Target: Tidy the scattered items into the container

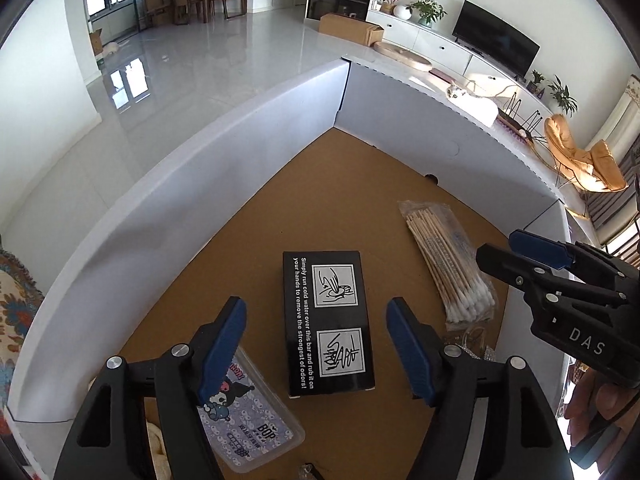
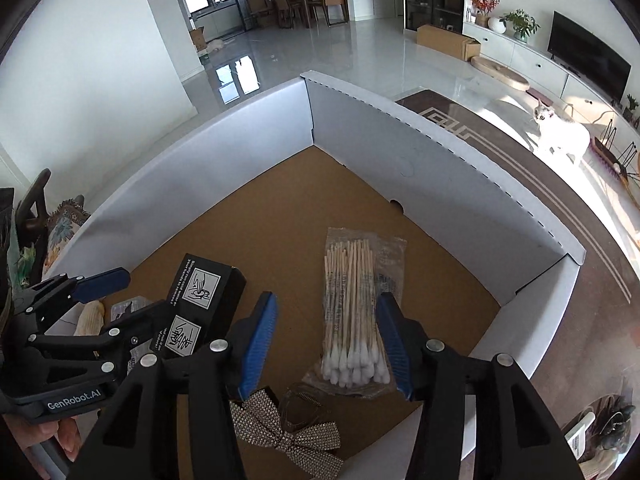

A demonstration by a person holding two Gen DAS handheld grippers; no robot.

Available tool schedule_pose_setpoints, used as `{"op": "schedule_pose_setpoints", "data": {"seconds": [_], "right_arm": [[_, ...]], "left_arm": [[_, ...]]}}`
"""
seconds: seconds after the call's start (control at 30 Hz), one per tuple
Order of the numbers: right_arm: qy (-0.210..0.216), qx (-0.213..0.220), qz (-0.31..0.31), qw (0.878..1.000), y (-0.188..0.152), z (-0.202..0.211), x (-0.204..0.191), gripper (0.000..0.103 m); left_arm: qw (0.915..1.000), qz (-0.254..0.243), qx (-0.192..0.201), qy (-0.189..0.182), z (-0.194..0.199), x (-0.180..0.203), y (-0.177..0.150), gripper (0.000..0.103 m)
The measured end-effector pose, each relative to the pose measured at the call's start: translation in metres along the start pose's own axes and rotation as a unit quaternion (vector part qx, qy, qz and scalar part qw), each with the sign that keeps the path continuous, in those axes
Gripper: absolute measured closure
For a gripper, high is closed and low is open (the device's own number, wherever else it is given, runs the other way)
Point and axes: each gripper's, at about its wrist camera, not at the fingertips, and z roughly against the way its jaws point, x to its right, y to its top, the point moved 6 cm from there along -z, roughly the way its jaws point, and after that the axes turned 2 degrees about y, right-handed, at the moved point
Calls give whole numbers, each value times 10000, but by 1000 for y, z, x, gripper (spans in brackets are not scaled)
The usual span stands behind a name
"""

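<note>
Both grippers hang over the box (image 2: 248,148), fingers spread and pinching nothing: the left gripper (image 1: 316,344) straddles the black carton (image 1: 329,322) mid-floor, the right gripper (image 2: 326,344) the swabs (image 2: 354,312) nearer the right wall. Lift both straight up, so neither drags its item; the bow (image 2: 286,434) and card case (image 1: 248,412) crowd the near edge

White-walled box (image 1: 240,152) — black carton (image 1: 328,324), swab pack (image 2: 354,320), bow (image 2: 280,436)
</note>
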Motion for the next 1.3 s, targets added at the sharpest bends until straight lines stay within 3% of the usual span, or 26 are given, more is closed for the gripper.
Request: {"op": "schedule_pose_setpoints", "data": {"seconds": [0.13,0.27,0.3,0.4,0.47,0.53,0.63,0.73,0.87,0.97,1.13,1.3], "right_arm": [[10,422,70,9991,-26,43,8,50],[-489,1234,398,9904,-97,118,35,50],[-615,1354,415,9880,-122,136,45,50],[-957,1401,143,9854,-210,175,87,50],[-1303,1260,-242,9831,-274,191,122,50],[-1575,986,-822,9791,-334,205,162,50],[-2012,730,-1581,9640,-407,224,208,50],[-2239,716,-2065,9498,-449,243,233,50],[-2361,780,-2421,9378,-471,252,247,49],[-2416,793,-2382,9373,-471,253,245,47],[-2373,751,-2329,9401,-463,243,243,36],[-2354,756,-2374,9394,-462,240,244,34]], "left_arm": [[9984,-382,405,-129,47,27,-15,32],[9889,-1045,803,-688,107,89,-48,31],[9848,-1239,870,-854,121,108,-60,28],[9693,-1751,1002,-1407,146,166,-109,0],[9583,-1939,877,-1907,143,205,-147,0],[9519,-2045,499,-2228,115,242,-187,0],[9544,-2204,78,-2012,70,285,-233,0],[9542,-2466,288,-1667,53,316,-253,0],[9517,-2814,379,-1171,33,329,-263,0],[9518,-2793,410,-1196,32,326,-266,0],[9521,-2787,429,-1181,32,327,-266,0],[9521,-2786,430,-1183,33,327,-265,0]]}}
